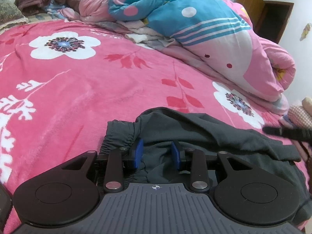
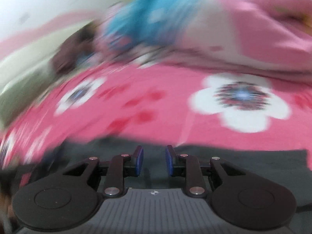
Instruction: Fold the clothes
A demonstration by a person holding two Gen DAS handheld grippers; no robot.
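Dark grey trousers (image 1: 204, 128) lie crumpled on the pink flowered bed cover (image 1: 97, 89), at the near edge of the bed, just ahead of both tools.

Left gripper (image 1: 157, 152): blue fingers (image 1: 138, 153) part-spread, with a gap between them. They sit right over the garment beside the gathered elastic waistband (image 1: 119, 136). Cloth shows in the gap, but I cannot tell whether the pads press on it; it looks like they do not.

Right gripper (image 2: 154, 160): fingers part-spread too, nothing between them. Its view is badly blurred. The grey cloth runs as a wide band under and just beyond the tips, its far edge (image 2: 234, 149) close ahead.

Long axis of the trousers appears to run left to right across both views, waistband at the left hand's end. So the left hand is nearer the waistband, the right nearer the leg end.

A rolled quilt (image 1: 195, 19) lies well behind, clear of the work.
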